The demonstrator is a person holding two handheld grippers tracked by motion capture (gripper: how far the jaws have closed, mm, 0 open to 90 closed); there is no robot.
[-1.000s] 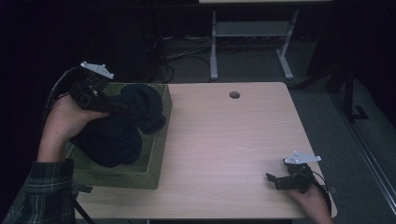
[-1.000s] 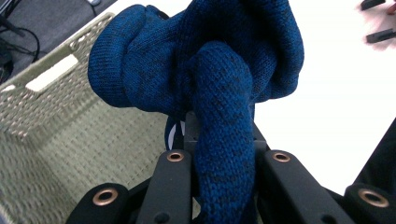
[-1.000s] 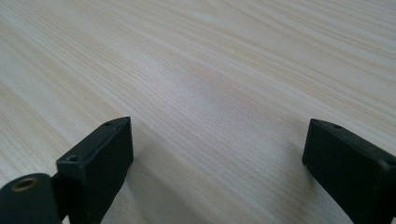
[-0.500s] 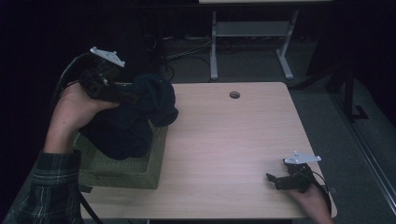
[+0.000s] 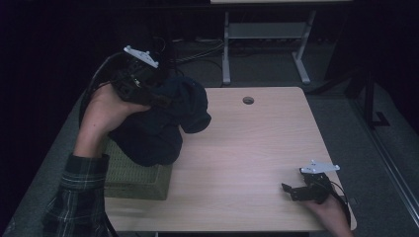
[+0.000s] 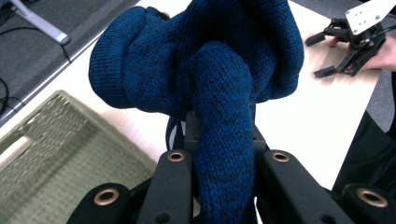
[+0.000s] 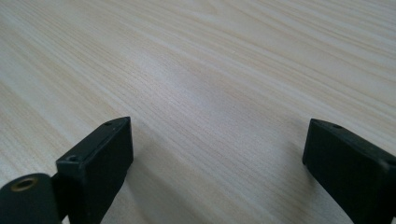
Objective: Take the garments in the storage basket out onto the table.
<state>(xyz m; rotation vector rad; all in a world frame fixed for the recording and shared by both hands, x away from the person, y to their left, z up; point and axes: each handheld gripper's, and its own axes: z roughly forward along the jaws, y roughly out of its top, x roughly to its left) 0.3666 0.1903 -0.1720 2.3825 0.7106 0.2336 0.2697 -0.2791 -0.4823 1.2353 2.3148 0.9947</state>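
A dark blue knitted garment (image 5: 163, 123) hangs bunched from my left gripper (image 5: 160, 101), lifted above the olive woven basket (image 5: 133, 175) at the table's left edge. In the left gripper view the knit (image 6: 219, 70) is pinched between the two black jaws, and the basket (image 6: 56, 154) lies below at the left. My right gripper (image 5: 291, 190) rests on the table near the front right corner, jaws apart and empty. In the right gripper view its fingers (image 7: 100, 154) stand wide over bare wood.
The light wooden table (image 5: 247, 153) has a round cable hole (image 5: 248, 100) near its far edge. A white metal frame (image 5: 267, 34) and cables stand on the dark floor behind the table. The other gripper (image 6: 350, 51) appears far off in the left gripper view.
The left hand has lifted the blue garment up out of the basket and carried it rightward toward the table's middle. The right gripper has stayed where it was.
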